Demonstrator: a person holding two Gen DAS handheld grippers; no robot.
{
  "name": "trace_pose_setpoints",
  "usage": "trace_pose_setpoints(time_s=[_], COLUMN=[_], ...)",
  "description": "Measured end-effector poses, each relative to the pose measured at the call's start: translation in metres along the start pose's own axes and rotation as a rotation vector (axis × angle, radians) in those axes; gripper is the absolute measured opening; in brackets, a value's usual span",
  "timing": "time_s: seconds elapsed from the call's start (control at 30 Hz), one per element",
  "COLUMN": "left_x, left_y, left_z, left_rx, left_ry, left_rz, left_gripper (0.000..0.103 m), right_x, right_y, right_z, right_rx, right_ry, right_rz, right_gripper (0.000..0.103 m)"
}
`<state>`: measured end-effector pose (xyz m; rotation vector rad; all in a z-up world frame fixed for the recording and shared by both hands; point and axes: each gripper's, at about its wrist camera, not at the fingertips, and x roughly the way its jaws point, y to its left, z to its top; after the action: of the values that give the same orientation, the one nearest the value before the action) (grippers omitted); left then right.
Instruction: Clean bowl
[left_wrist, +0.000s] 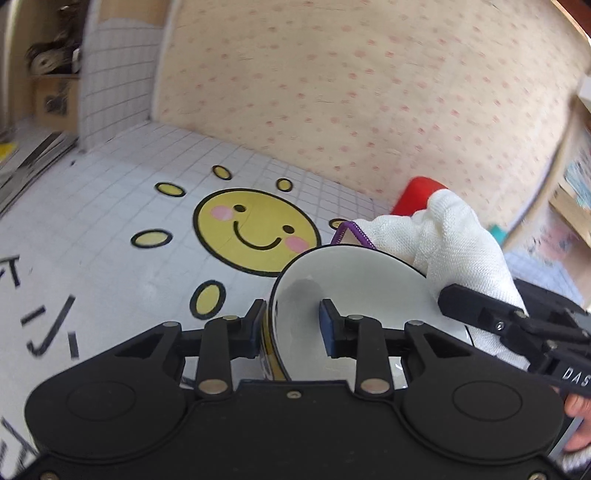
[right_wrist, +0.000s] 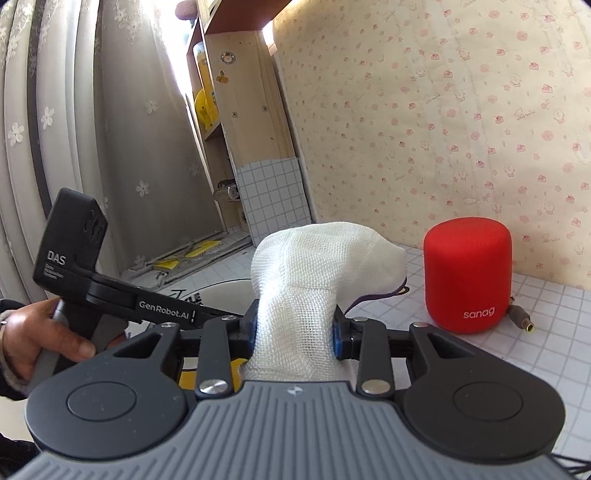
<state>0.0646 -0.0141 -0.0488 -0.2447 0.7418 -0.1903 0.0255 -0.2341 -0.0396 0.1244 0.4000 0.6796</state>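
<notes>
Left gripper (left_wrist: 292, 328) clamps the bowl (left_wrist: 354, 295) wall: one of its fingers (left_wrist: 255, 325) outside, the other inside. Bowl is tipped on its side above the worktop (left_wrist: 110, 229), opening facing right. Cloth (left_wrist: 447, 251) sits at the bowl's right rim, bunched up and reaching over the far edge. Right gripper (right_wrist: 295, 328) comes in from the right, pinching the cloth between its fingers (right_wrist: 341, 338); the cloth's free end stands up beyond them. Speaker (right_wrist: 467, 275) stands on the worktop far right, near the wall (right_wrist: 443, 110), with a plug (right_wrist: 521, 319) just right of it. Shelf unit (right_wrist: 236, 129) stands far left of the wall, beyond the worktop edge.
</notes>
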Motion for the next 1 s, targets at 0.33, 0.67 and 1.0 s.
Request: trace_pose_setpoints(time_s=[0.33, 0.67, 1.0], left_x=[-0.002, -0.002, -0.001], left_y=[-0.008, -0.01, -0.013], left_z=[-0.009, -0.012, -0.01], left_rx=[-0.047, -0.031, 0.016], left_ry=[-0.027, -0.036, -0.022], left_rz=[0.083, 0.085, 0.079], left_gripper=[0.032, 0.034, 0.037], right_x=[0.025, -0.016, 0.03], right_y=[-0.006, 0.007, -0.002], right_z=[0.018, 0.004, 0.023], right_rx=[-0.021, -0.057, 0.008], right_ry=[0.035, 0.042, 0.039], right_rz=[0.005, -0.013, -0.038], right_gripper=[0.037, 0.037, 0.037])
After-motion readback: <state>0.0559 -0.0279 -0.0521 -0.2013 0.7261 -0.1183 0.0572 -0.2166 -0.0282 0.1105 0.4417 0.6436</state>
